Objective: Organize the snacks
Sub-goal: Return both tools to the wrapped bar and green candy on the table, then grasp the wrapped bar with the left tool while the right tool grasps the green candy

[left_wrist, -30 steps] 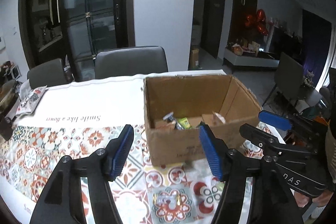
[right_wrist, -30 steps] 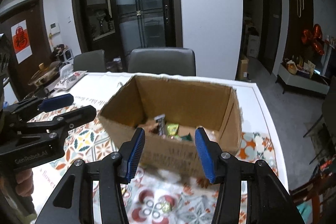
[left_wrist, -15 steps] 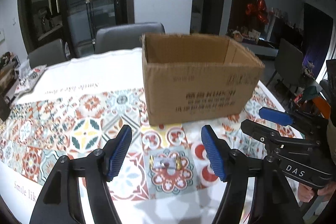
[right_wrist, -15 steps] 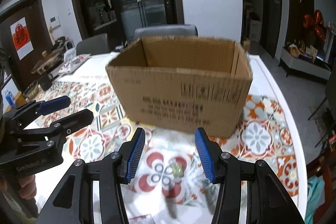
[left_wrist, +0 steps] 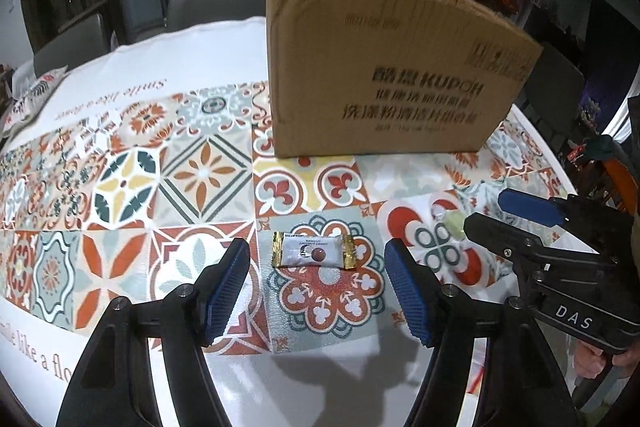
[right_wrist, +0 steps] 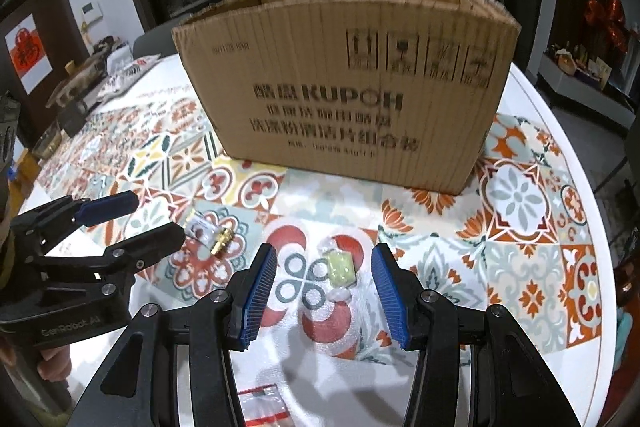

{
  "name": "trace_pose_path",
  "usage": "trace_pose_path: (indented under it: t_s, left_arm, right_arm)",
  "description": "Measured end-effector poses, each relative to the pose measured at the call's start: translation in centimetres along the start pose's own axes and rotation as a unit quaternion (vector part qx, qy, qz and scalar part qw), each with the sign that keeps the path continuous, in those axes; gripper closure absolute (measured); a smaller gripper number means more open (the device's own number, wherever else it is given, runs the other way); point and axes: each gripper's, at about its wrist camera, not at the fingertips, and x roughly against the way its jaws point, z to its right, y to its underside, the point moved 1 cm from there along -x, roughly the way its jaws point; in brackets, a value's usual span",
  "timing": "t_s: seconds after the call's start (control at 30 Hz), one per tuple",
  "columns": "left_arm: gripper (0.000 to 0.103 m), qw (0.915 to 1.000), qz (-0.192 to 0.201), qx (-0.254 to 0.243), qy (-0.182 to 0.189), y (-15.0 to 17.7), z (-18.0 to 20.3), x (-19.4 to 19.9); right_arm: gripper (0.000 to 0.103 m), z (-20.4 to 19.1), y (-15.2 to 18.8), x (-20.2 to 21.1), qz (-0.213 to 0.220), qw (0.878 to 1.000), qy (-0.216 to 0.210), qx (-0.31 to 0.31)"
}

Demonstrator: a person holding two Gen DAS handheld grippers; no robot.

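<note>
A brown cardboard box point(left_wrist: 384, 67) point(right_wrist: 352, 87) stands on the patterned tablecloth; its inside is hidden from this low angle. My left gripper point(left_wrist: 316, 283) is open and low over the table, with a white candy with gold ends point(left_wrist: 314, 253) lying between and just ahead of its fingertips. The candy also shows in the right wrist view point(right_wrist: 210, 233). My right gripper point(right_wrist: 324, 283) is open and low, with a pale green wrapped candy point(right_wrist: 340, 267) between its fingertips. That green candy shows in the left wrist view point(left_wrist: 450, 225) beside the right gripper point(left_wrist: 520, 223).
A clear packet with red print point(right_wrist: 262, 403) lies at the near table edge under my right gripper. Grey chairs point(left_wrist: 212, 3) stand behind the table. Dishes and clutter point(right_wrist: 80, 79) sit at the far left. The table's right edge point(right_wrist: 592, 195) is close.
Both grippers have dropped from above the box to just over the tablecloth in front of it. The box's inside is no longer visible, and each gripper now frames a candy.
</note>
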Motion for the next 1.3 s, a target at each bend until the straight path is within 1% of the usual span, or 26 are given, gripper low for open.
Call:
trace_pose_path:
  t_s: [0.2,0.47,0.67,0.73,0.8,0.83,0.87,0.9,0.93,1.07,1.3]
  left_arm:
    - [0.034,0.9998,-0.018,-0.002,-0.010,0.2,-0.6,-2.3]
    - [0.034,0.9993,-0.033,-0.004,-0.017,0.5,-0.7,-4.1]
    - [0.034,0.9993,-0.026,-0.008,-0.026,0.3,-0.5,-4.7]
    - [0.041,0.9994,-0.020,-0.009,-0.026,0.2,-0.4,-4.7]
    - [0.055,0.9995,-0.013,-0.009,-0.029,0.2,-0.3,-4.5]
    - [0.059,0.9995,-0.011,-0.007,-0.027,0.2,-0.3,-4.4]
    - [0.068,0.9996,-0.009,-0.005,-0.026,0.2,-0.3,-4.3]
    - [0.073,0.9997,-0.010,-0.003,-0.022,0.2,-0.4,-4.3]
    - [0.075,0.9998,-0.009,-0.001,-0.019,0.3,-0.3,-4.2]
    - [0.079,0.9999,-0.008,0.003,-0.013,0.4,-0.1,-4.0]
    - [0.082,0.9999,-0.002,0.014,0.003,0.5,0.5,-2.7]
  right_arm:
    - [0.052,0.6,0.5,-2.1,-0.028,1.000,0.005,-0.006]
    - [0.052,1.0,0.7,-3.4,-0.039,0.999,0.017,-0.007]
    - [0.053,1.1,0.5,-4.1,-0.042,0.999,0.015,-0.009]
    - [0.057,1.2,0.5,-4.2,-0.043,0.999,0.013,-0.010]
    - [0.061,1.1,0.5,-4.3,-0.041,0.999,0.013,-0.009]
    - [0.063,1.1,0.5,-4.3,-0.040,0.999,0.013,-0.010]
    - [0.069,1.1,0.5,-4.4,-0.040,0.999,0.013,-0.010]
    - [0.078,1.1,0.5,-4.4,-0.040,0.999,0.014,-0.010]
    - [0.083,1.1,0.5,-4.4,-0.040,0.999,0.013,-0.010]
    - [0.084,1.1,0.6,-4.3,-0.037,0.999,0.004,-0.016]
    - [0.084,0.2,0.4,-2.7,-0.017,1.000,-0.008,-0.010]
